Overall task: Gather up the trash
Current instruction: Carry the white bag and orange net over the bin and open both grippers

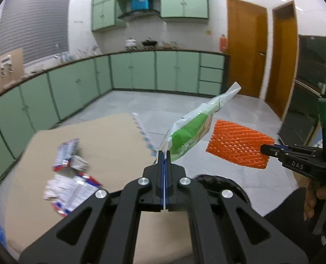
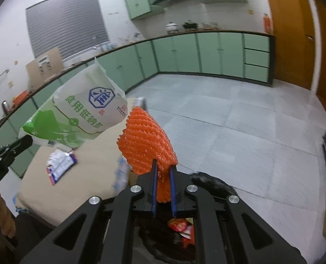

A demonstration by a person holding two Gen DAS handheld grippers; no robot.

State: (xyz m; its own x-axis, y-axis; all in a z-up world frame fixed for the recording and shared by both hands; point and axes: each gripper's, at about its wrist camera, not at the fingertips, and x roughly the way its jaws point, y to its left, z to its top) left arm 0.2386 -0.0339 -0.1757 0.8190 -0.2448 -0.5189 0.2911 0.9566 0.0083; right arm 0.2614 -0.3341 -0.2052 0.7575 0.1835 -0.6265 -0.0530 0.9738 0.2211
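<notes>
Right gripper (image 2: 163, 169) pinches an orange foam net (image 2: 146, 140) directly above the black trash bin (image 2: 207, 181) at frame bottom; left gripper (image 1: 164, 154) pinches a green-white salt packet (image 1: 193, 129), beside it.

A green-and-white bag (image 1: 191, 129) was pinched at its lower end by the left gripper (image 1: 164, 154) and held up above a cardboard sheet (image 1: 110, 136). Crumpled wrappers (image 1: 70, 176) were scattered on the sheet. An orange net (image 1: 238, 144) was clamped by the right gripper (image 1: 264, 149).
</notes>
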